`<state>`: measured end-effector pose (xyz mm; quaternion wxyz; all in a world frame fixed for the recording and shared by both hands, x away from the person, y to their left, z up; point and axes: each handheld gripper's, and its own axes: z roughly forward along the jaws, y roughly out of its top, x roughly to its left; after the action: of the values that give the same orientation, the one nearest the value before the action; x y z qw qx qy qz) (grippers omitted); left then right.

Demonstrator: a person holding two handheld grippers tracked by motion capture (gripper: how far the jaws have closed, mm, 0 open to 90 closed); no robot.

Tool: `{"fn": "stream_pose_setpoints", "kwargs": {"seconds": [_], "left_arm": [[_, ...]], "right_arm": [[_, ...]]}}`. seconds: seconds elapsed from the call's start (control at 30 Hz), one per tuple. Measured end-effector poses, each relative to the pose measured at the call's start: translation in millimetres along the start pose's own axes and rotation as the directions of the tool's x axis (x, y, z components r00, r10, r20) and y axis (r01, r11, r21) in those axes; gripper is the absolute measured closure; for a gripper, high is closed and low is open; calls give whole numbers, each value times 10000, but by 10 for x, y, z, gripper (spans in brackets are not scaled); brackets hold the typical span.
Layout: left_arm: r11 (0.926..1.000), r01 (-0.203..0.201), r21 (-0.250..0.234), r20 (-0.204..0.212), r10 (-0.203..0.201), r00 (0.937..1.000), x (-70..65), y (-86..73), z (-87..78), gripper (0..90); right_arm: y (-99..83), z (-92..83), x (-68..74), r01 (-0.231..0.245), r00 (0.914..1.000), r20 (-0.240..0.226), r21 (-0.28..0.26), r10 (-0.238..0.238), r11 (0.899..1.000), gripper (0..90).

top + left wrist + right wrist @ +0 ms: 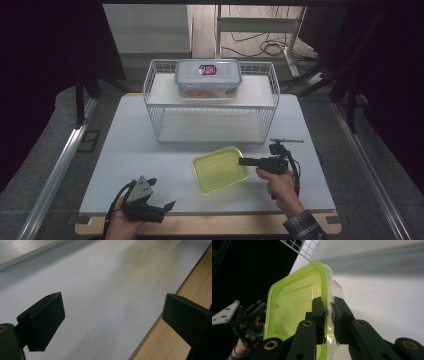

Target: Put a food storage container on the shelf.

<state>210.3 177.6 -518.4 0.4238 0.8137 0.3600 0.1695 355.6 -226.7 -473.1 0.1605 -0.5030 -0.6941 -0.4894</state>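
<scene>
A clear plastic container with a lime-green lid (220,170) is near the middle of the white table (150,145). My right gripper (241,161) comes at it from the right and is shut on its rim. In the right gripper view, one jaw presses on the green lid (294,305) and the other on the clear wall, with the right gripper (328,302) pinching that edge. My left gripper (162,192) rests at the table's front left edge, held in a hand. Its jaws stand wide apart with nothing between them, over bare table in the left gripper view (112,312).
A white wire rack (210,107) with two shelves stands at the back of the table. A clear lidded box (208,76) with a blue and red label sits on its top shelf. A wooden strip (160,340) runs along the table's front edge.
</scene>
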Motion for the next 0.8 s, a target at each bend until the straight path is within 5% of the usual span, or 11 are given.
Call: {"fn": "stream_pose_setpoints", "kwargs": {"seconds": [0.8], "left_arm": [[10000, 14, -8, -23, -14, 10000, 4, -2, 2, 47]], "right_arm": [[435, -281, 386, 413, 9990, -120, -826, -424, 9957, 804]]}}
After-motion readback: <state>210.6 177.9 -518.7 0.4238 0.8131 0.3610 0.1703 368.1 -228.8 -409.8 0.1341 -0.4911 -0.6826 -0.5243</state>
